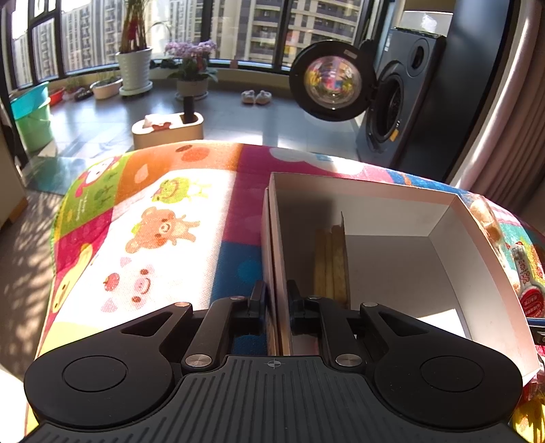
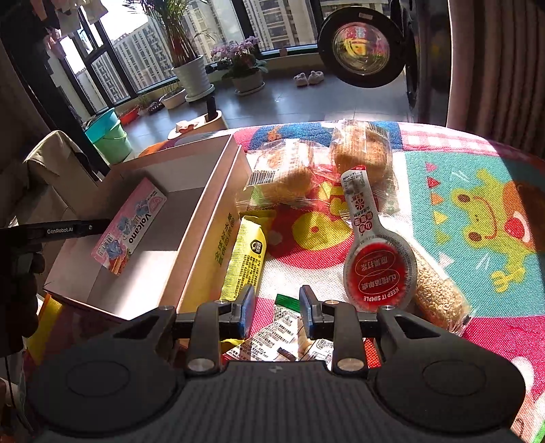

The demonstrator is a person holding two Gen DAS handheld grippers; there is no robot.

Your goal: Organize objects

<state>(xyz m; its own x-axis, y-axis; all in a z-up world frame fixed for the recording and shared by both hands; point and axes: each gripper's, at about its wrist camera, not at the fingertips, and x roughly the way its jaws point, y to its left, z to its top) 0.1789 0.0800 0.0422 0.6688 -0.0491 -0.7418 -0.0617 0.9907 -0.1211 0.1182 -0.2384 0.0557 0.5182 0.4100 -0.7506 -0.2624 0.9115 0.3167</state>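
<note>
Sunlight pours through tall dark-framed windows (image 1: pixel 265 30) onto a grey tiled floor (image 1: pixel 102 119). Potted plants (image 1: pixel 134 68) line the sill; a washing machine (image 1: pixel 398 102) stands open beside curtains (image 2: pixel 494 61).

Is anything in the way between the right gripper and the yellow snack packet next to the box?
Nothing visible blocks it. The yellow snack packet lies just ahead of the right hand-held gripper, against the cardboard box wall. The jaws stand open, over a white printed packet.
</note>
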